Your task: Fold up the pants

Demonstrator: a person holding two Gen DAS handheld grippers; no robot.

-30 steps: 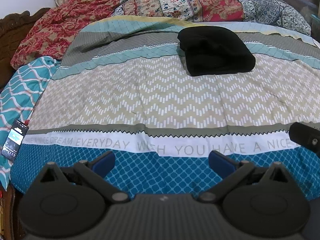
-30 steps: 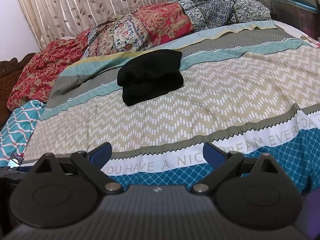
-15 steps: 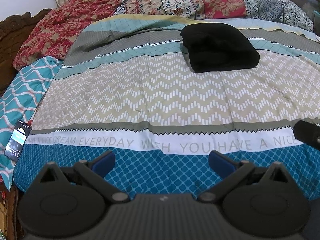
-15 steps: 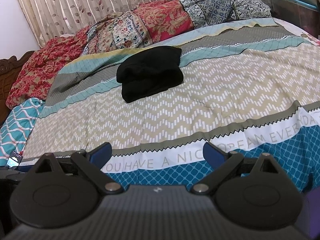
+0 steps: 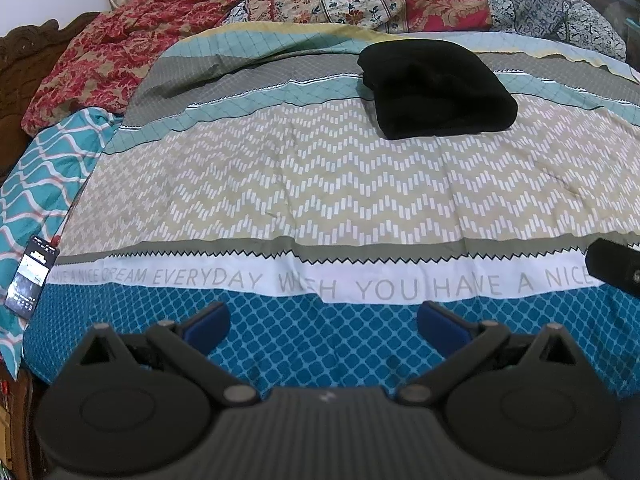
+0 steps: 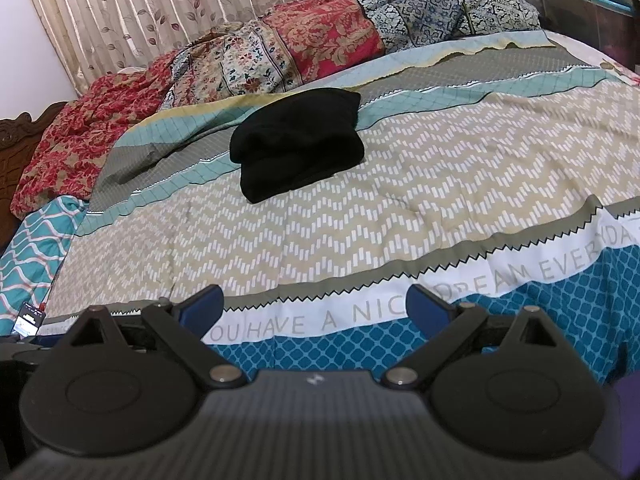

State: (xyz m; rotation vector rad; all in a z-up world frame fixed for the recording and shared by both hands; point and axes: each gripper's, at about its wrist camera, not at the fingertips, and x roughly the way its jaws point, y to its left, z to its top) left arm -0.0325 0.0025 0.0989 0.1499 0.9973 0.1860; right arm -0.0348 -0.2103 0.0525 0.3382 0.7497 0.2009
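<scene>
Both pairs of fingers stood spread and empty: my left gripper (image 5: 322, 318) and right gripper (image 6: 314, 306) hung over the blue near edge of the bedspread (image 5: 320, 184). Well apart from them, the black pants (image 5: 436, 88) lay bundled compactly farther up the bed. Folding looked finished; if not, I'd need a long reach forward.

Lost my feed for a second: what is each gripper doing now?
Left gripper: open, holding nothing, above the bed's near edge.
Right gripper: open, holding nothing, away from the black pants.
</scene>
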